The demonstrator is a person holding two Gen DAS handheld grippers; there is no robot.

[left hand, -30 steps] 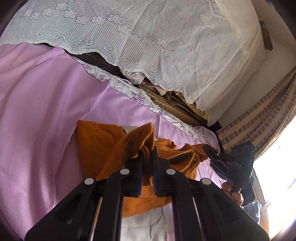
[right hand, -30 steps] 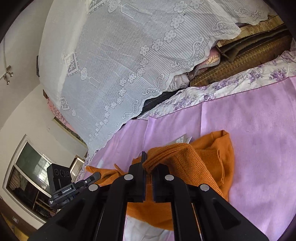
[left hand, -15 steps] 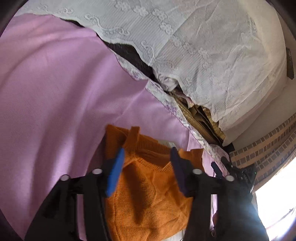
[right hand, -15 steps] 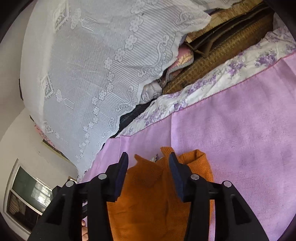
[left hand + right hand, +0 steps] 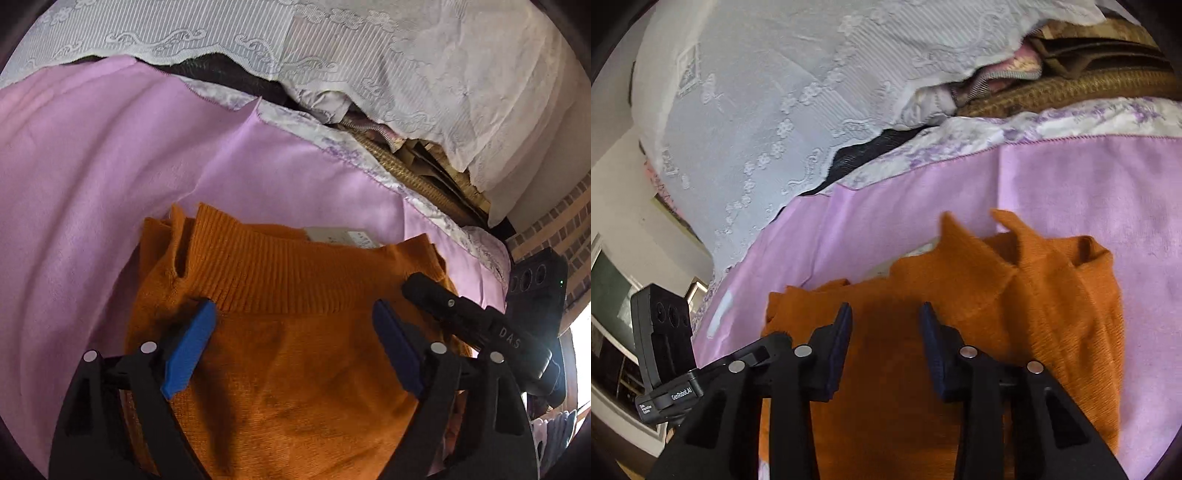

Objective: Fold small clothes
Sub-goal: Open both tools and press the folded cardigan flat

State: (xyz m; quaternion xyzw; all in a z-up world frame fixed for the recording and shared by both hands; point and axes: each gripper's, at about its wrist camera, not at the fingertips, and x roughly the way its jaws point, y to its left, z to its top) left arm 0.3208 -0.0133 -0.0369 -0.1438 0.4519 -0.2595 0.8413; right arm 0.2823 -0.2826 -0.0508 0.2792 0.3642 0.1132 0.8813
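I am holding my left claw (image 5: 291, 332) wide apart over the orange sweater (image 5: 295, 369). Its jaws have just been opening, and the blue pads (image 5: 188, 350) are touching nothing; the knit is lying loose under the gap between them. My right claw (image 5: 884, 332) is let go too. Its jaws have just been closing in a bit, but a gap is showing between them and no cloth is pinched there.

The orange sweater is lying folded on the purple sheet (image 5: 74, 184), right below both claws. Its ribbed band (image 5: 280, 273) is running across the far edge of the fold, just past my left pads. A small white tag (image 5: 343, 236) is peeking out behind that band. In the right wrist view two pointy corners of the knit are sticking up at the far edge.

Past the sweater, bare purple sheet is stretching away to its flowered border (image 5: 1071, 122). There is wide open sheet on the left side in the left wrist view, and on the right side in the right wrist view. Beyond the border a pile under a white lace cover (image 5: 406, 74) is closing off the far side. My two claws are sitting just beside each other.
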